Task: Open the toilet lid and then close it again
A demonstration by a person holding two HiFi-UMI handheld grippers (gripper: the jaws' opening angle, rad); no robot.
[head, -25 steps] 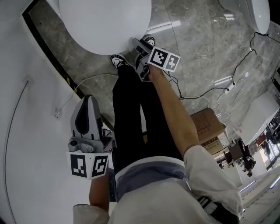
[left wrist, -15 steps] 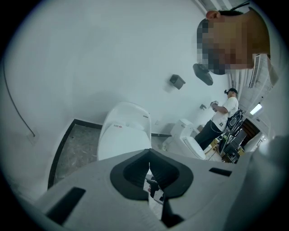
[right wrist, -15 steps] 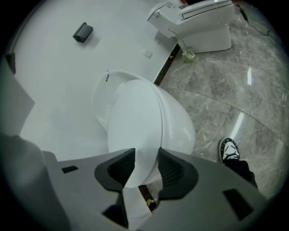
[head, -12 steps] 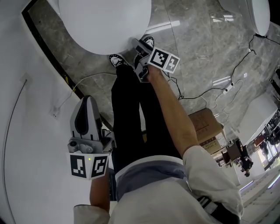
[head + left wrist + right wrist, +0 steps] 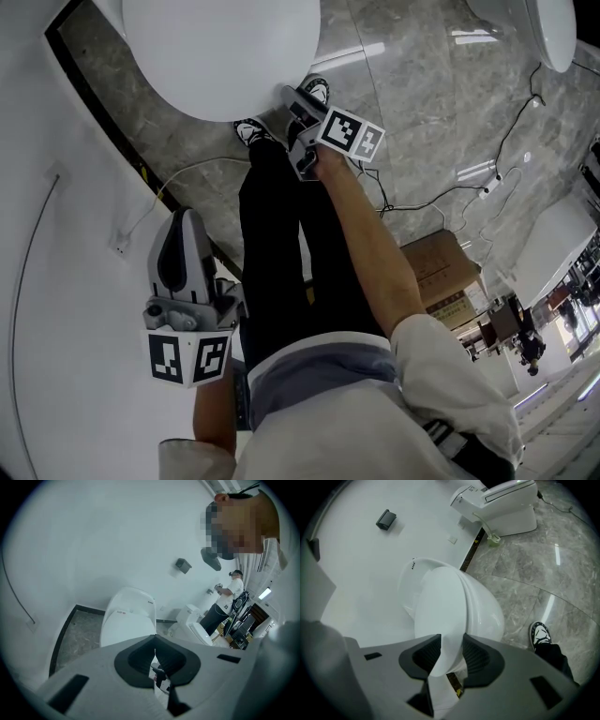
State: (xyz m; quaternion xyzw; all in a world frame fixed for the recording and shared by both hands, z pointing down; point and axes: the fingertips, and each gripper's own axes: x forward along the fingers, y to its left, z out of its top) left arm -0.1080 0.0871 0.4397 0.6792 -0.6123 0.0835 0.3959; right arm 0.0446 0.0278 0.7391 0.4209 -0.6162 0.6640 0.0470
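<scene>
The white toilet lid (image 5: 220,56) lies closed at the top of the head view. My right gripper (image 5: 291,94) reaches to its front rim. In the right gripper view the lid (image 5: 440,602) runs away from the jaws, and its front edge sits between the ribbed pads (image 5: 476,656) of the right gripper (image 5: 451,645). Those jaws have just been closing a little and still stand wide; I see no pad pressing on the rim. My left gripper (image 5: 187,216) hangs back by the wall at the lower left, jaw tips together, empty. The left gripper view (image 5: 155,639) shows the lid (image 5: 126,625) farther off.
The person's shoes (image 5: 251,129) stand right at the bowl's front. A white wall (image 5: 56,281) runs along the left. Cables (image 5: 450,197) and a cardboard box (image 5: 441,272) lie on the marble floor to the right. A second toilet (image 5: 501,503) stands farther along.
</scene>
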